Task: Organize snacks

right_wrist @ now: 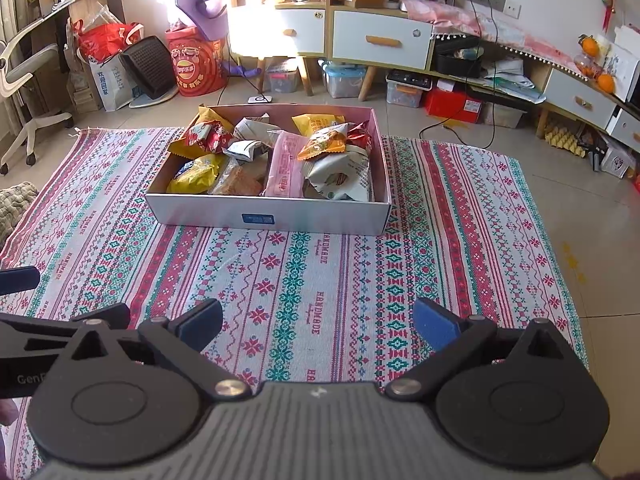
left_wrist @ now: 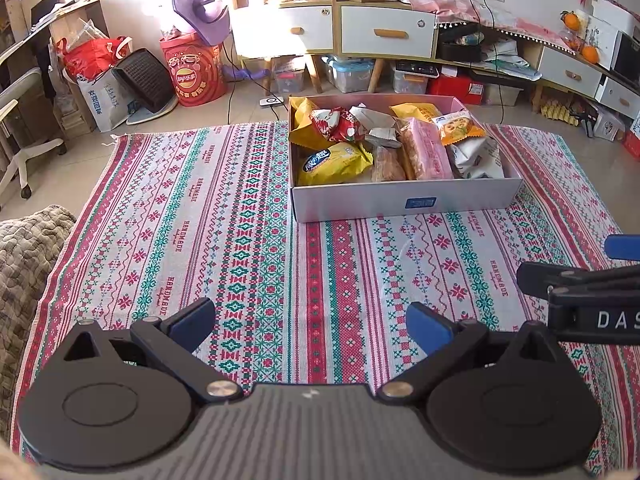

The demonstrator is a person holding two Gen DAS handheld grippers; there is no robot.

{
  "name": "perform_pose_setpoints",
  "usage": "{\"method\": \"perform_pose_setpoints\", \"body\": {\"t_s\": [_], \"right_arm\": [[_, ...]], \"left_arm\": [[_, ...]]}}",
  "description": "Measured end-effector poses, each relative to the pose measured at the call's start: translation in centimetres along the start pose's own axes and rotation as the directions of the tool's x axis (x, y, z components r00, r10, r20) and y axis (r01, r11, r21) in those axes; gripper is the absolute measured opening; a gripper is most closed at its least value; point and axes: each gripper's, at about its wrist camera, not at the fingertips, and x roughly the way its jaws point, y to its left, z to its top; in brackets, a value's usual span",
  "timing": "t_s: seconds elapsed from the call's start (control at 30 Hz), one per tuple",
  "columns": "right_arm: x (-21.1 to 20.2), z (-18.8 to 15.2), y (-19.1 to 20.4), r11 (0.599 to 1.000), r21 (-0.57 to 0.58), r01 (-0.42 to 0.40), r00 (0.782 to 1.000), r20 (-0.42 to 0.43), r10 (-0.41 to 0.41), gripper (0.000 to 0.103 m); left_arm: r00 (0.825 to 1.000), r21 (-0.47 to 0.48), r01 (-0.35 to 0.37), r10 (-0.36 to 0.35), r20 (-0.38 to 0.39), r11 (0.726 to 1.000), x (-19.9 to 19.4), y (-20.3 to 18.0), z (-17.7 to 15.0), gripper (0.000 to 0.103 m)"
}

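A shallow white cardboard box (left_wrist: 404, 200) sits on a patterned woven cloth (left_wrist: 224, 216) spread on the tiled floor, in the upper middle of the left wrist view and slightly left of centre in the right wrist view. The box is filled with snack packets: a yellow bag (left_wrist: 332, 162) at its near left corner, a red-and-white packet (left_wrist: 338, 122) behind it, a long pink pack (left_wrist: 428, 148) near the middle, an orange packet (left_wrist: 458, 128) toward the right, and a white wrapped bag (left_wrist: 476, 158) at the near right corner. The left gripper (left_wrist: 310, 322) hovers low in the frame above bare cloth, its blue-padded fingers (left_wrist: 196, 316) spread wide with nothing between them. The right gripper (right_wrist: 318, 322) hangs likewise over the cloth, jaws apart and empty, well short of the box. Each gripper shows at the edge of the other's view, side by side. Cabinets (left_wrist: 388, 32) and a red tub (left_wrist: 196, 72) line the top of the frame.
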Motion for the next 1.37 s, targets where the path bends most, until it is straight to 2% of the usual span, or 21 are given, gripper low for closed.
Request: {"method": "perform_pose_setpoints", "body": {"t_s": [1.37], "right_arm": [[-0.02, 0.05, 0.00, 1.000, 0.001, 0.001, 1.000, -0.001, -0.001, 0.102]], "left_arm": [[1.000, 0.003, -0.007, 0.007, -0.002, 1.000, -0.12, 0.12, -0.08, 0.103]]}}
